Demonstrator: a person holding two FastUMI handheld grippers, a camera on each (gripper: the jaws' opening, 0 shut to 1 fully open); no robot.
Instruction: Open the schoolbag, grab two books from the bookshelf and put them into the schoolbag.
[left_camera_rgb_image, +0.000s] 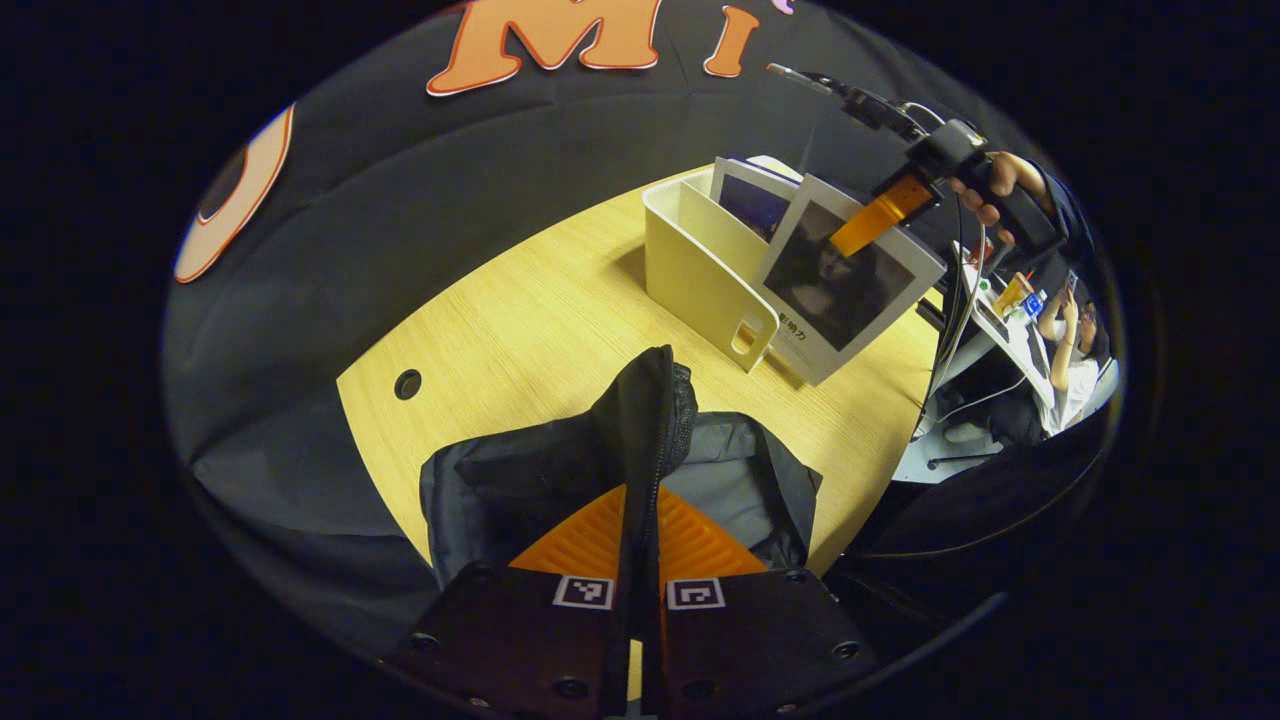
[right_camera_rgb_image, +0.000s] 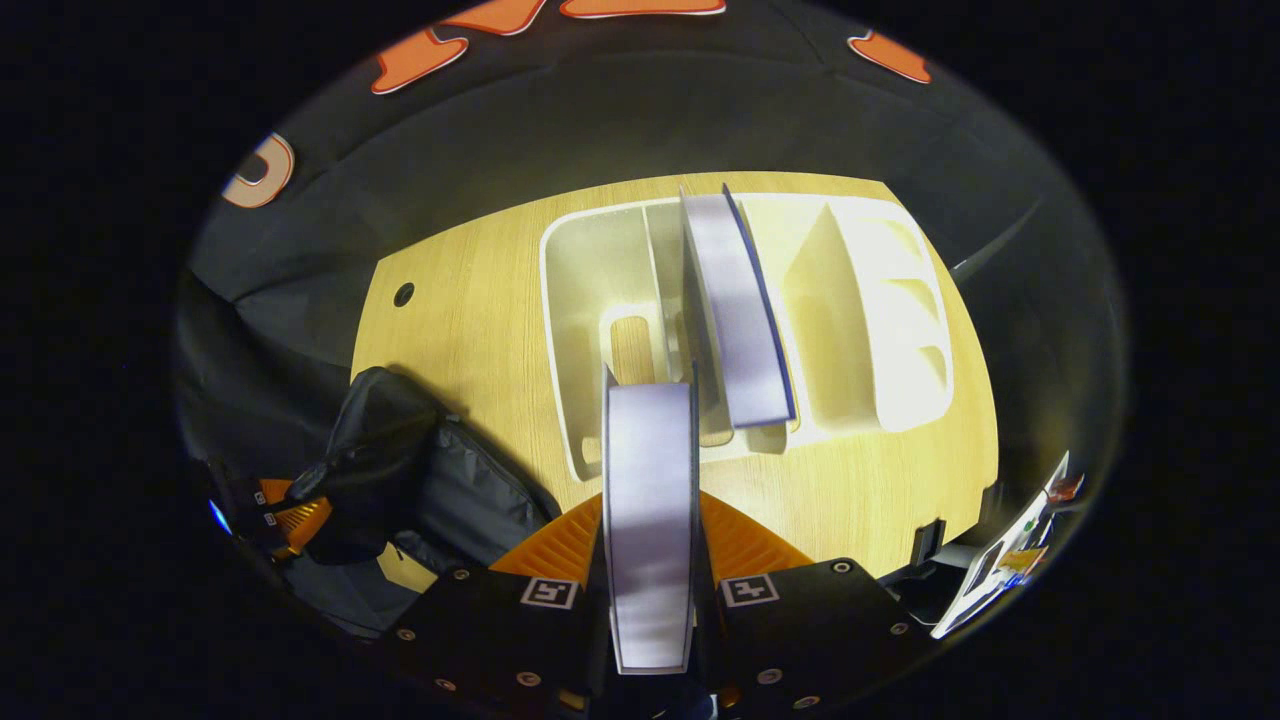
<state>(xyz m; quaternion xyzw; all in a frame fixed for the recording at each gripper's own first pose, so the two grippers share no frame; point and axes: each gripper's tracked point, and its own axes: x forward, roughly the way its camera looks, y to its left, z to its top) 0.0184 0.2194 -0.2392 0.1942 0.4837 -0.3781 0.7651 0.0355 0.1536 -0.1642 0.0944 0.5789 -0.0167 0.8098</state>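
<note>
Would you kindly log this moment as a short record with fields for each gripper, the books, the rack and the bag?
left gripper: shut on the schoolbag's flap, holding it up
right gripper: shut on a book, lifted above the rack
second book: standing tilted in a middle slot
bookshelf: cream desktop rack on the wooden table
schoolbag: open, grey lining showing

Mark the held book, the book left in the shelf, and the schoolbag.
held book (right_camera_rgb_image: 650, 520), right gripper view, page edge
book in shelf (right_camera_rgb_image: 735, 320), right gripper view, top edge
schoolbag (left_camera_rgb_image: 640, 420), left gripper view, raised flap
</note>
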